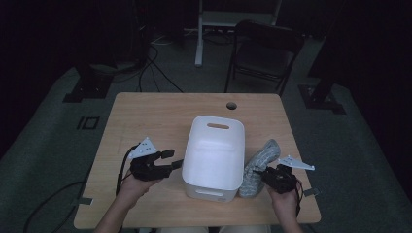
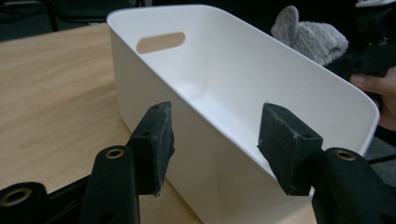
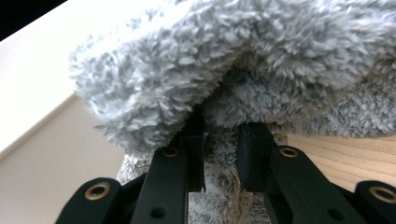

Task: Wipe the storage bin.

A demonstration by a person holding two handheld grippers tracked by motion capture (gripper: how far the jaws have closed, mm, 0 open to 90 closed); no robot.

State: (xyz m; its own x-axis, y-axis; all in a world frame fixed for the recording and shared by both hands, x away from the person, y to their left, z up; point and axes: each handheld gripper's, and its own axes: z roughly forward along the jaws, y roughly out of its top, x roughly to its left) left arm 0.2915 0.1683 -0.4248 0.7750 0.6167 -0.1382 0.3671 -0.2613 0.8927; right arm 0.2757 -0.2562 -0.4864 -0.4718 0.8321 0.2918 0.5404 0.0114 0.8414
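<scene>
Dim room surrounded the wooden bench. At lower right, the right hand-held gripper had pinched the grey fluffy towel, not yet inside the white bin; the left hand-held gripper gaped, empty, astride its rim.

white bin – fluffy grey towel – pale wood table – black grippers.

The high view looks forward and down from above the person's side, far enough to frame the whole light wooden table. The left gripper view sits close, facing the white plastic bin toward 3 o'clock. The right gripper view presses against the grey fluffy cloth, shared by all views
</scene>
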